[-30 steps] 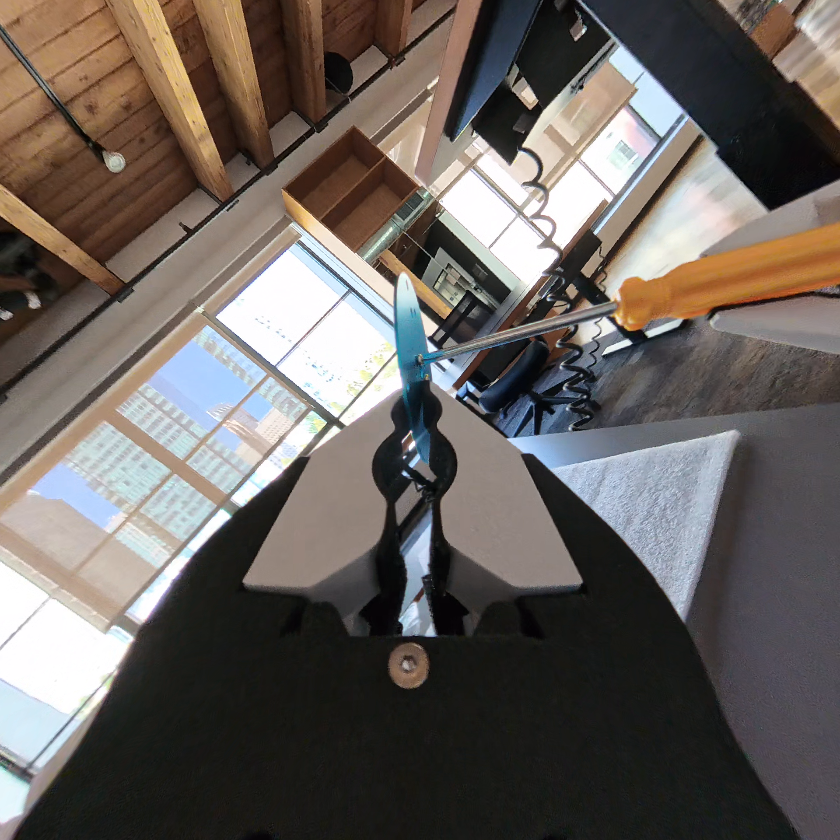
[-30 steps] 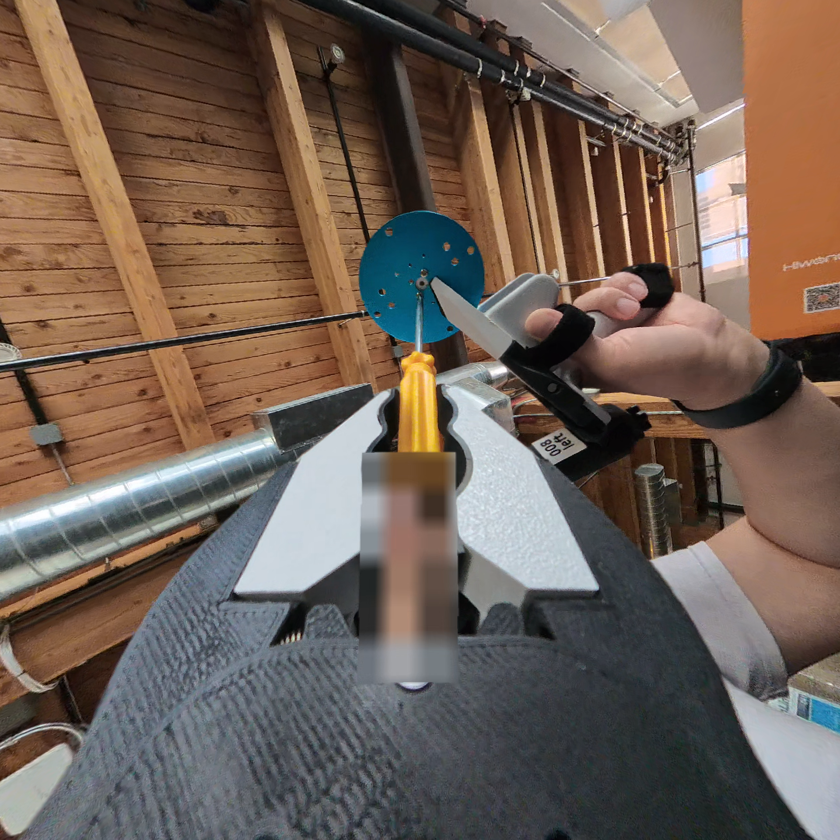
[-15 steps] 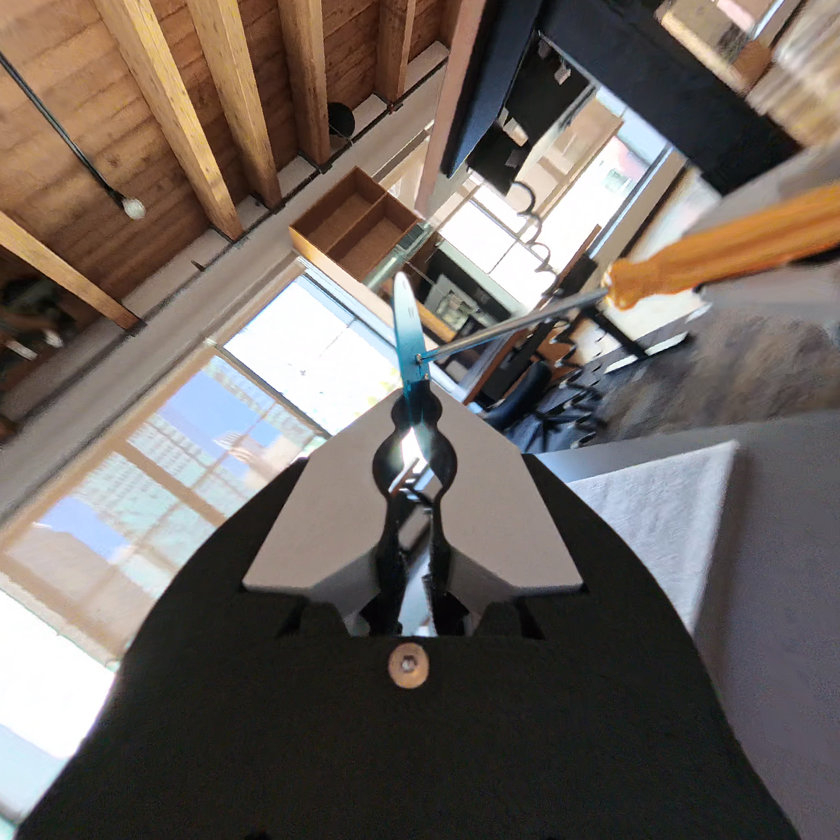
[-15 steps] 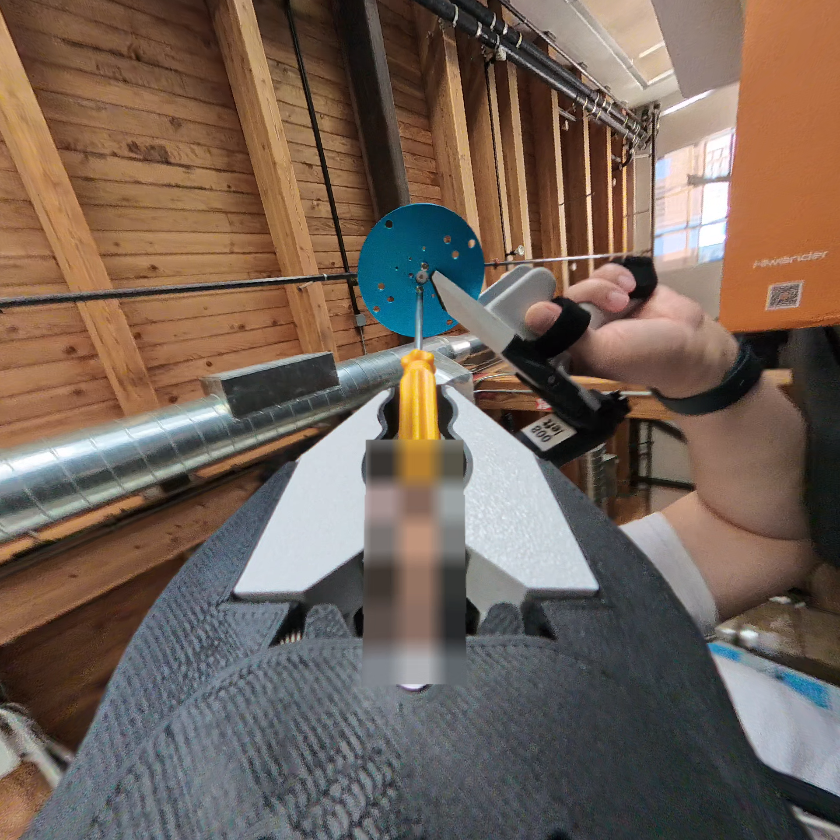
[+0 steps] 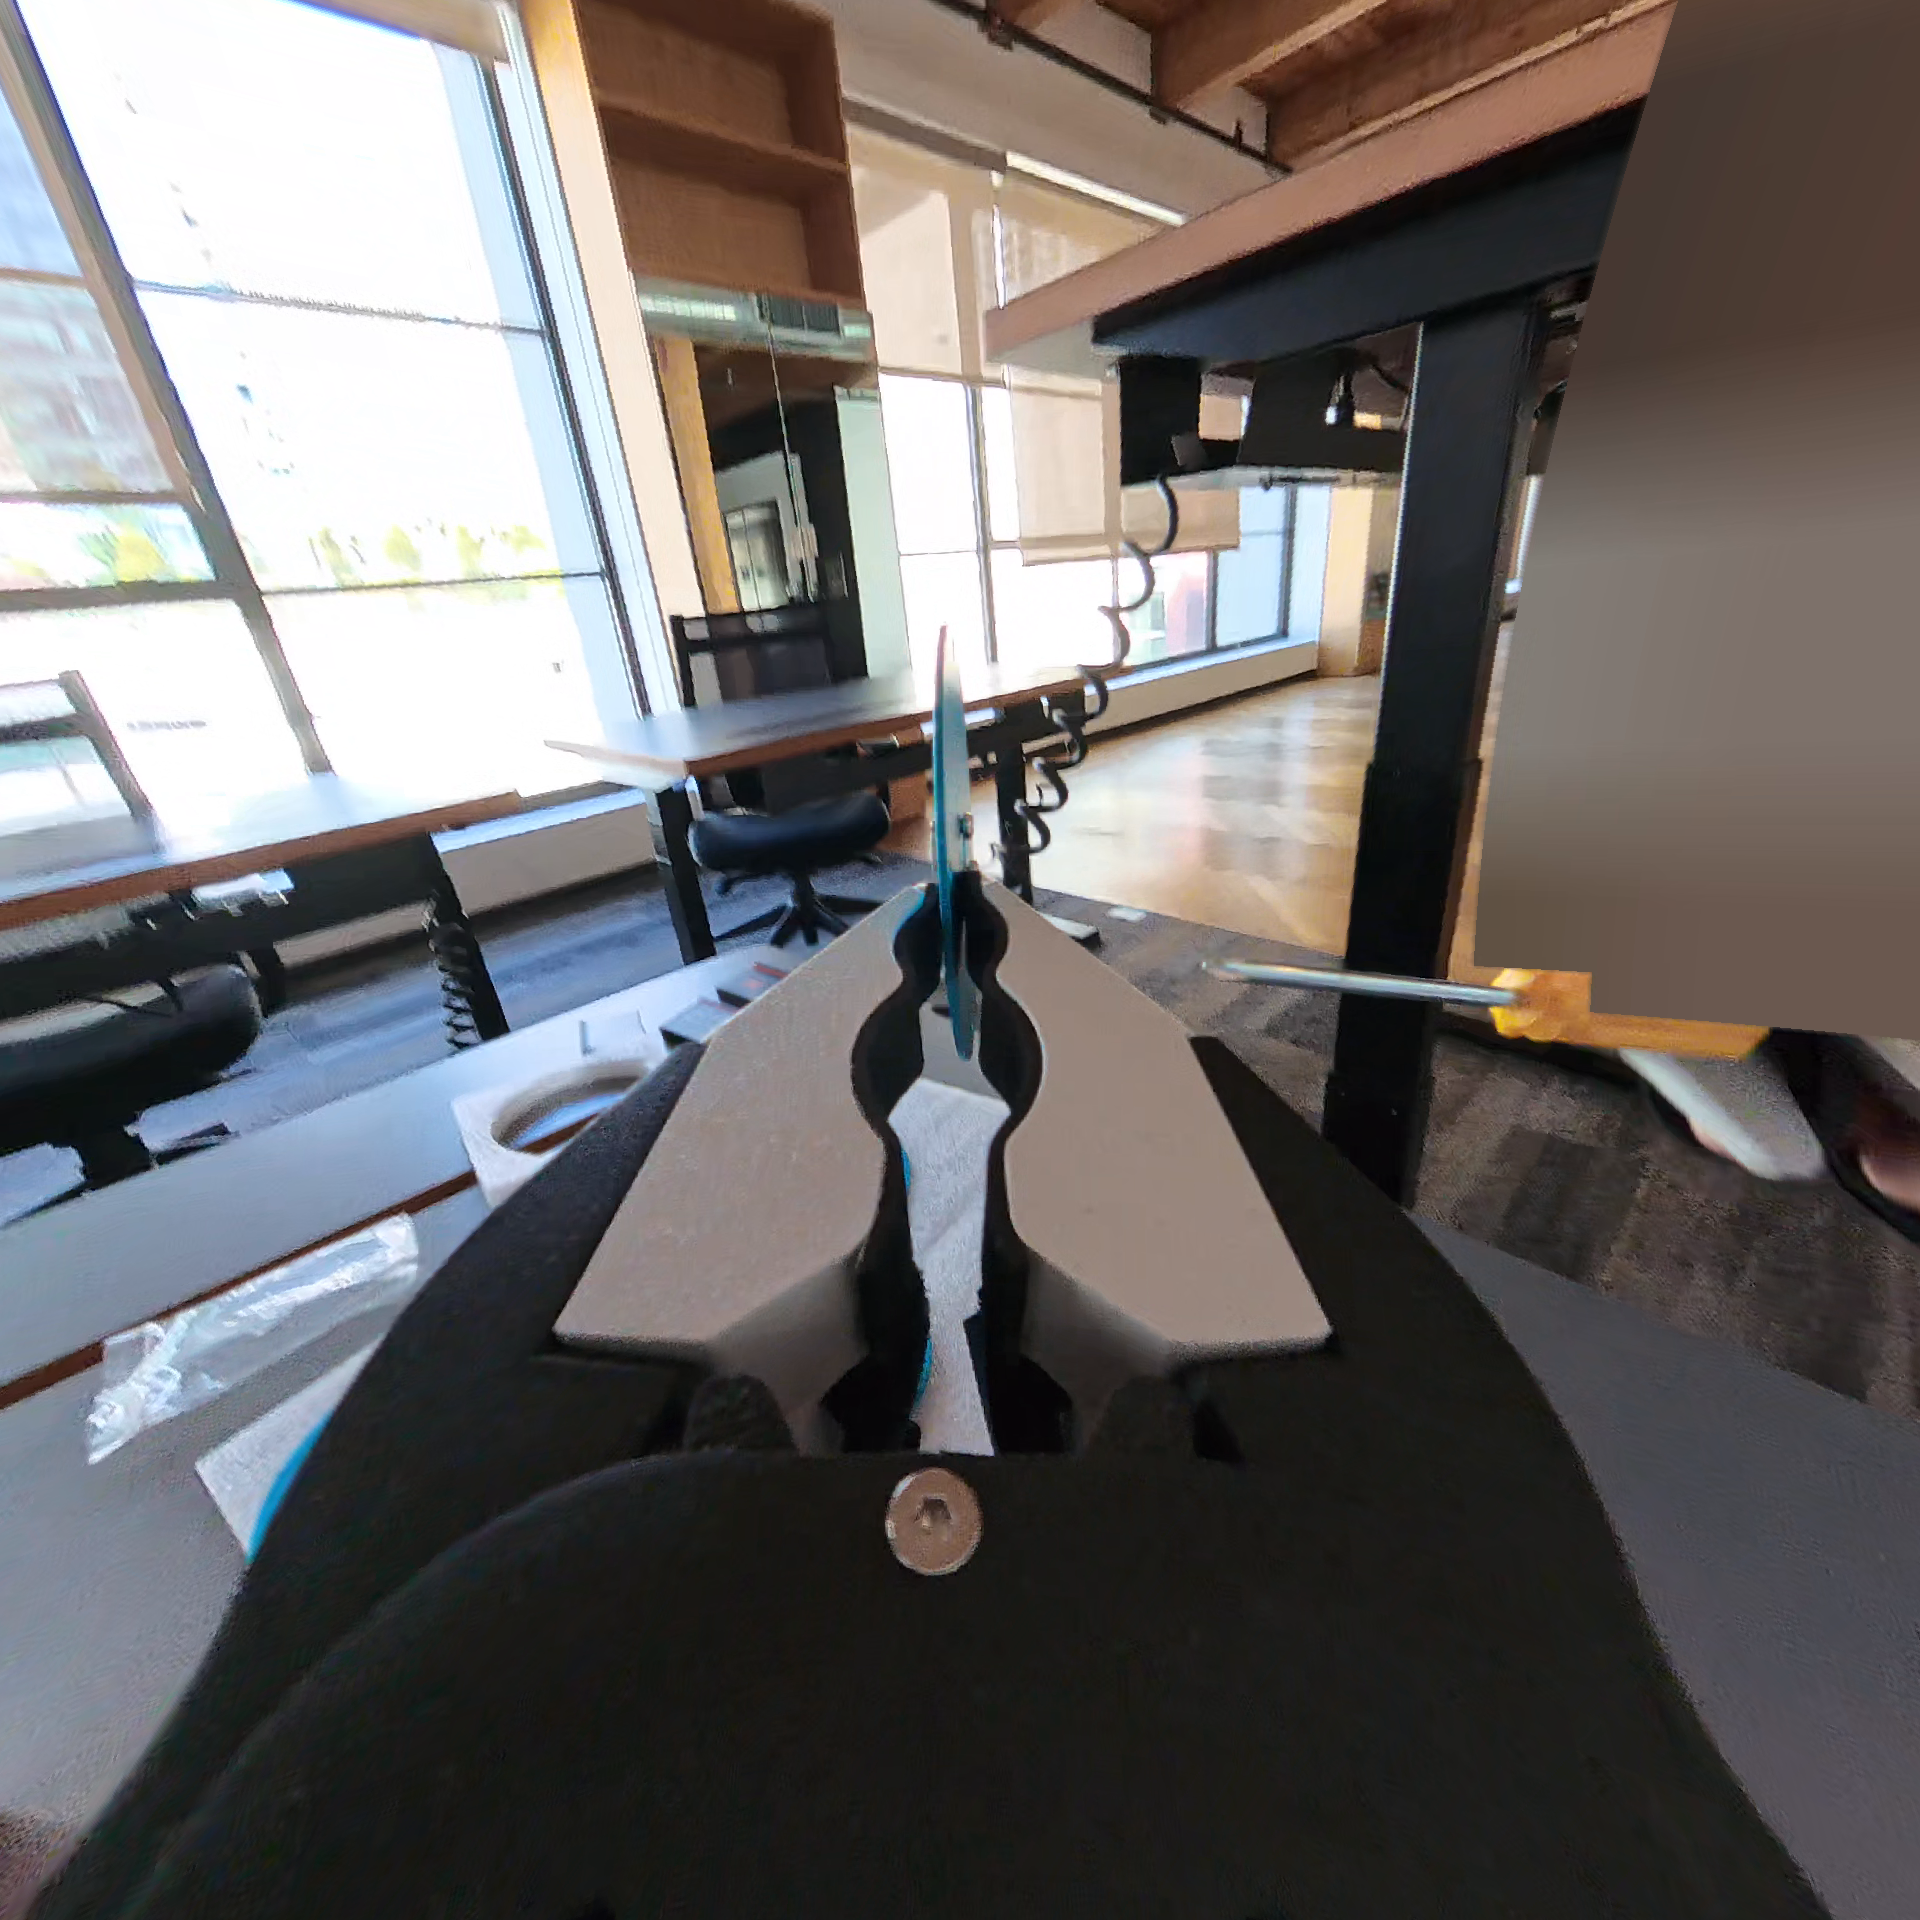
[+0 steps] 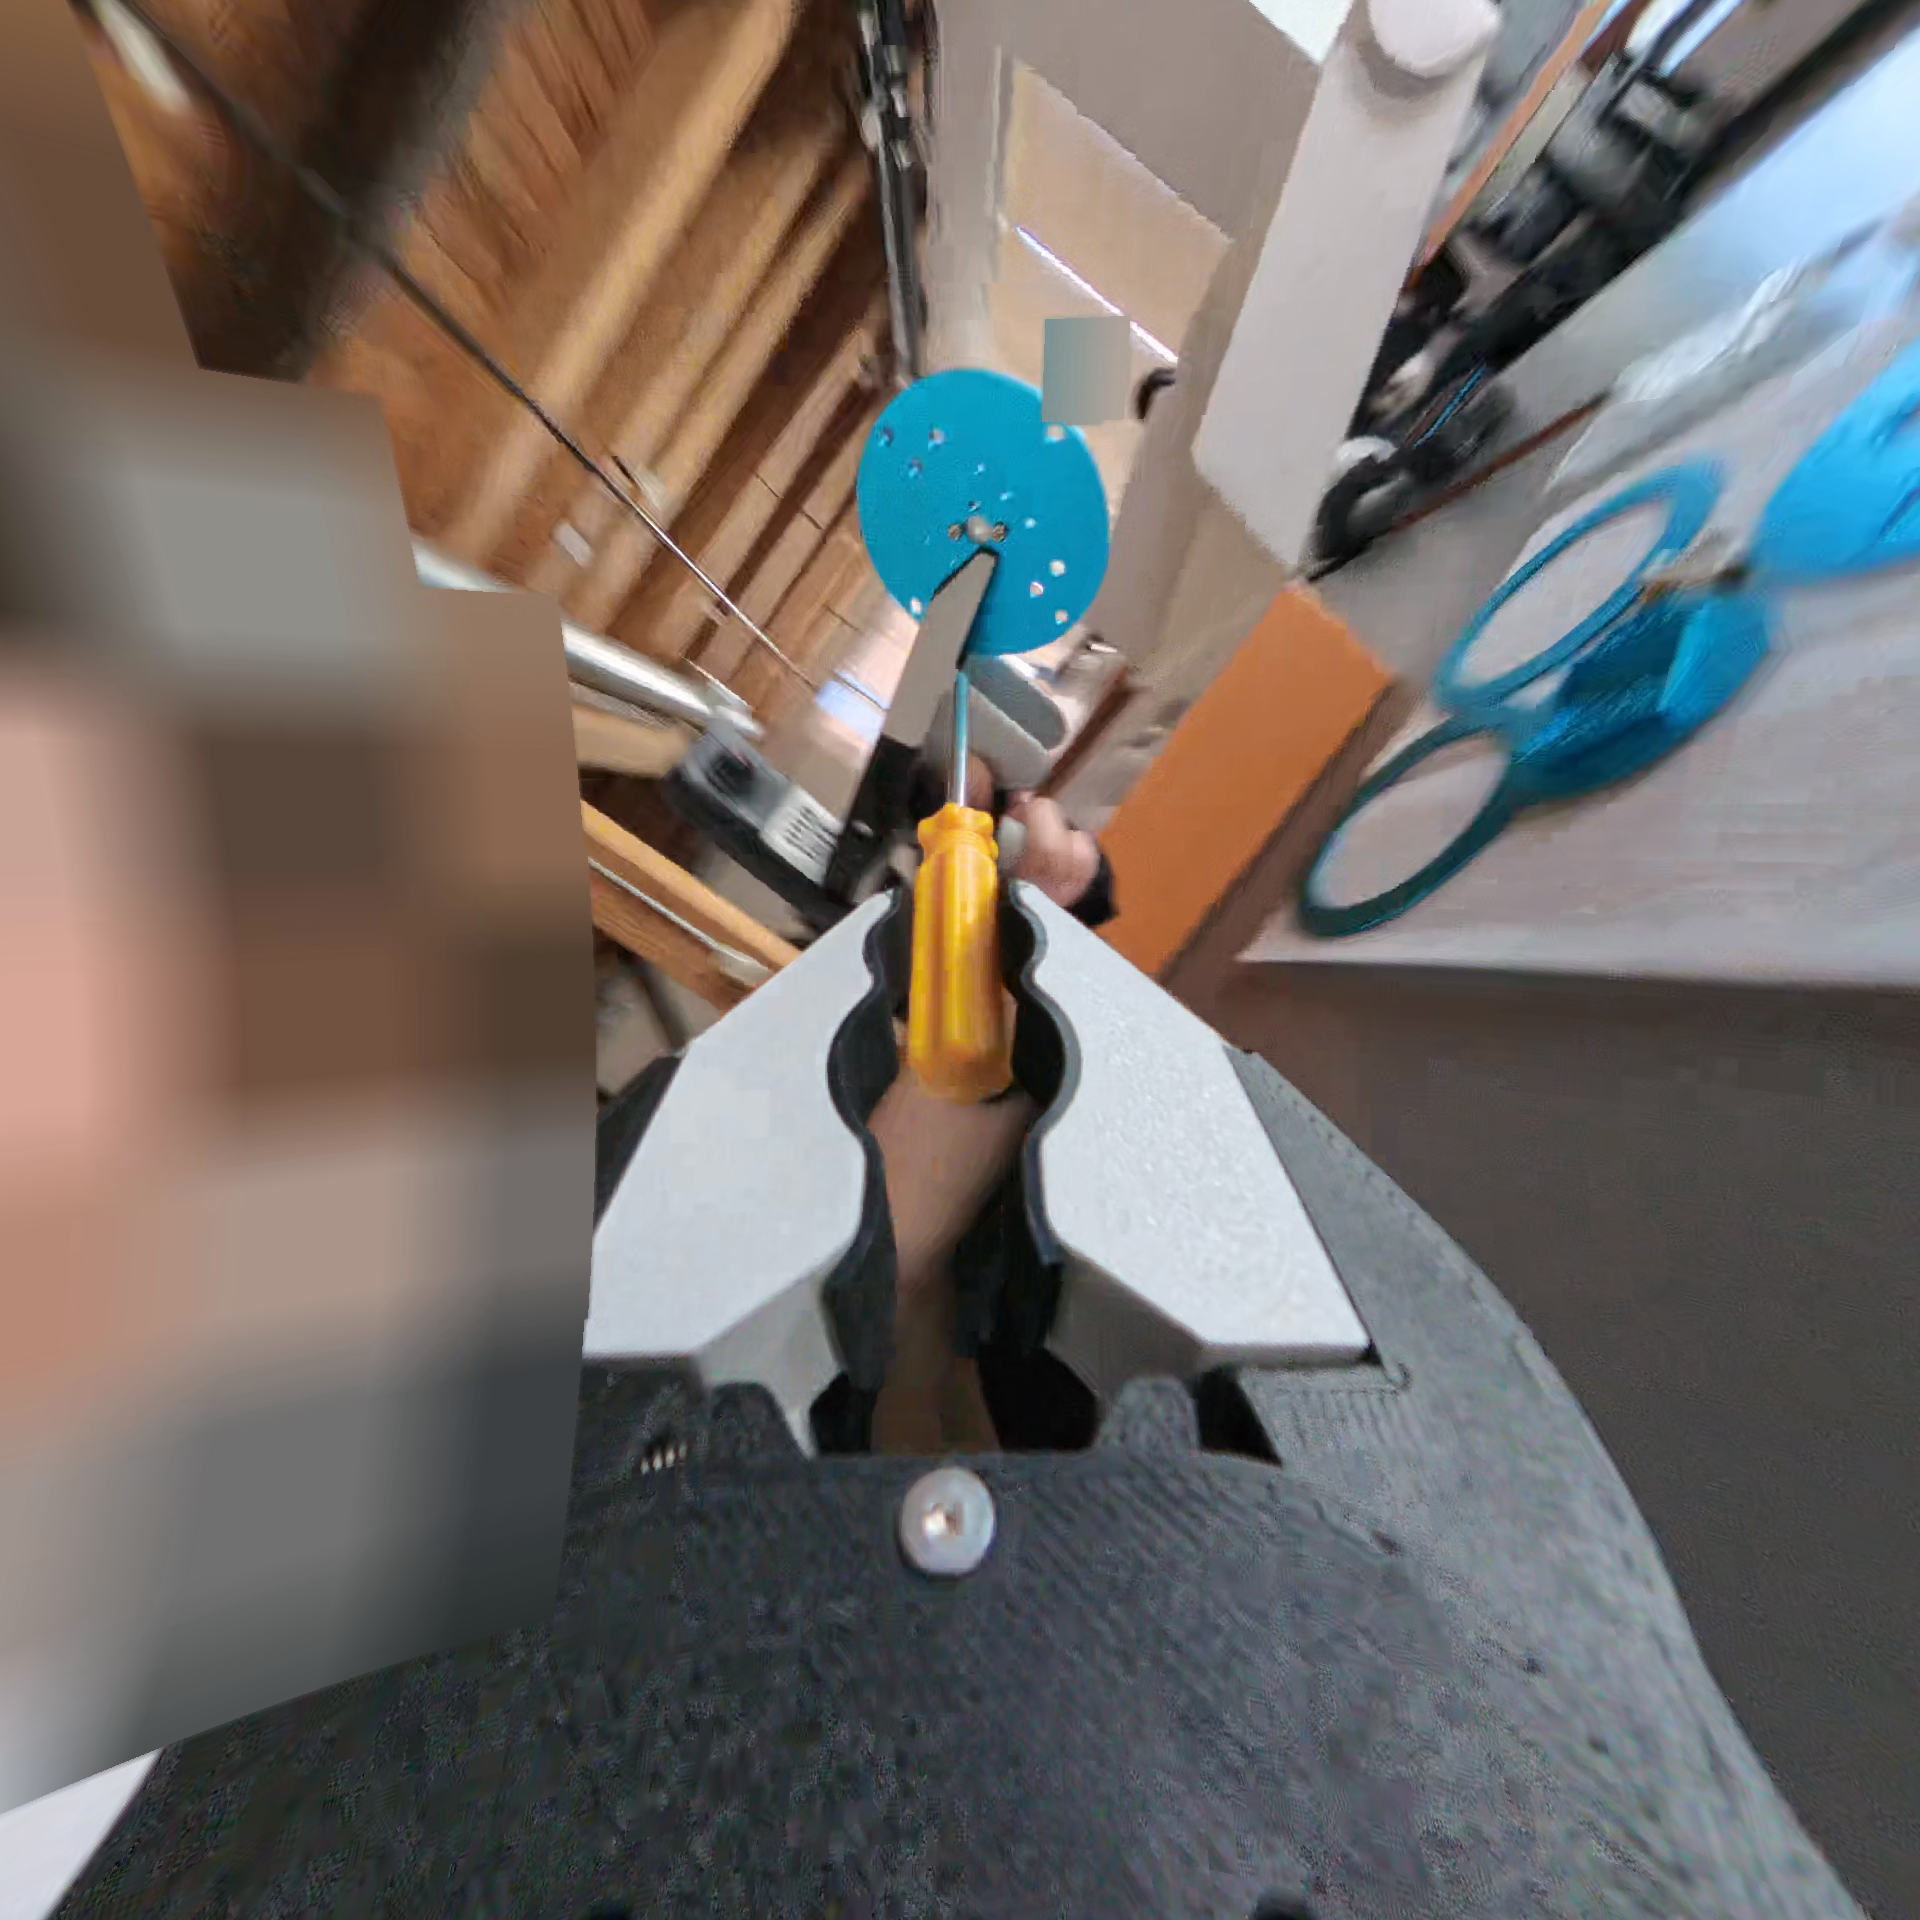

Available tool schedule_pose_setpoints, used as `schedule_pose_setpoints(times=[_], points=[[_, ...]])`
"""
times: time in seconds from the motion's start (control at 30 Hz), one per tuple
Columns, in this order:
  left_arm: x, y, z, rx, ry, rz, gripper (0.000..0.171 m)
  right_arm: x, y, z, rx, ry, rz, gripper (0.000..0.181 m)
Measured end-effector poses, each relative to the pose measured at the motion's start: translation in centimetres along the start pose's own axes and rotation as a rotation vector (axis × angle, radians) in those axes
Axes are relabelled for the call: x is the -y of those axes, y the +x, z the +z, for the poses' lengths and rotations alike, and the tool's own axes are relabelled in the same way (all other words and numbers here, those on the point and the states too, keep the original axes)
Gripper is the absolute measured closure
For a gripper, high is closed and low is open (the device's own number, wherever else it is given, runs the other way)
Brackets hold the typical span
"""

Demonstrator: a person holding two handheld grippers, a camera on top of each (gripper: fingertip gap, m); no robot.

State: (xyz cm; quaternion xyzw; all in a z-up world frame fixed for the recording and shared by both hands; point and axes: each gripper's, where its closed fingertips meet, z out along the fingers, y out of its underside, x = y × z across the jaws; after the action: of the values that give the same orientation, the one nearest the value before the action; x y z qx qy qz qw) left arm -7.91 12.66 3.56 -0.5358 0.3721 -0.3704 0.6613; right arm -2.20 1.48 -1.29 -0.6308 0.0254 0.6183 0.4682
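Note:
My left gripper (image 5: 951,904) is shut on the lower rim of a thin blue disc (image 5: 948,790), which stands upright and edge-on above the fingertips. In the right wrist view the disc (image 6: 982,514) faces me, with small holes and a centre screw, and a grey finger (image 6: 951,644) of the left gripper overlaps its lower part. My right gripper (image 6: 954,904) is shut on the orange handle of a screwdriver (image 6: 956,956). In the left wrist view the screwdriver (image 5: 1351,982) lies level at the right, its tip apart from the disc.
A grey table (image 5: 1714,1558) carries a white cloth (image 6: 1662,831) with blue rings (image 6: 1558,665) and other blue parts. A white block with a round hole (image 5: 551,1117) and a clear plastic bag (image 5: 239,1340) lie at the left. An orange box (image 6: 1236,769) stands behind. Desks and chairs stand beyond. One gripper's finger ends stand about 15 centimeters off the other's.
Both grippers have swung down from facing the ceiling to facing the room and table. The screwdriver tip has come off the disc's centre screw and now sits apart to the right.

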Motion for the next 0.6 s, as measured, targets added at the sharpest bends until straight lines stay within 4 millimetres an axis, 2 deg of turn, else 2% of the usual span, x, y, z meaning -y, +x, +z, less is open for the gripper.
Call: schedule_pose_setpoints(times=[0.03,0.1,0.17,0.3,0.43,0.6], points=[[-0.5,-0.1,0.2,-0.001,-0.025,-0.001,0.170,0.4,-0.2,0.2,-0.088,-0.049,-0.206,0.166],[-1.3,0.0,0.5,0.005,-0.053,0.029,0.170,2.1,-1.0,0.3,-0.244,-0.093,-0.603,0.166],[-2.0,0.2,0.8,0.003,-0.091,0.060,0.170,3.6,-1.6,0.4,-0.387,-0.125,-0.919,0.166],[-2.9,0.9,1.2,-0.023,-0.132,0.027,0.170,3.5,-1.6,1.6,-0.528,-0.229,-1.310,0.166],[-3.5,0.7,1.3,-0.015,-0.159,0.028,0.170,3.0,-1.2,2.1,-0.615,-0.269,-1.513,0.166],[-3.7,0.7,1.4,-0.020,-0.165,0.020,0.170,2.7,-0.8,2.4,-0.618,-0.287,-1.527,0.166]])
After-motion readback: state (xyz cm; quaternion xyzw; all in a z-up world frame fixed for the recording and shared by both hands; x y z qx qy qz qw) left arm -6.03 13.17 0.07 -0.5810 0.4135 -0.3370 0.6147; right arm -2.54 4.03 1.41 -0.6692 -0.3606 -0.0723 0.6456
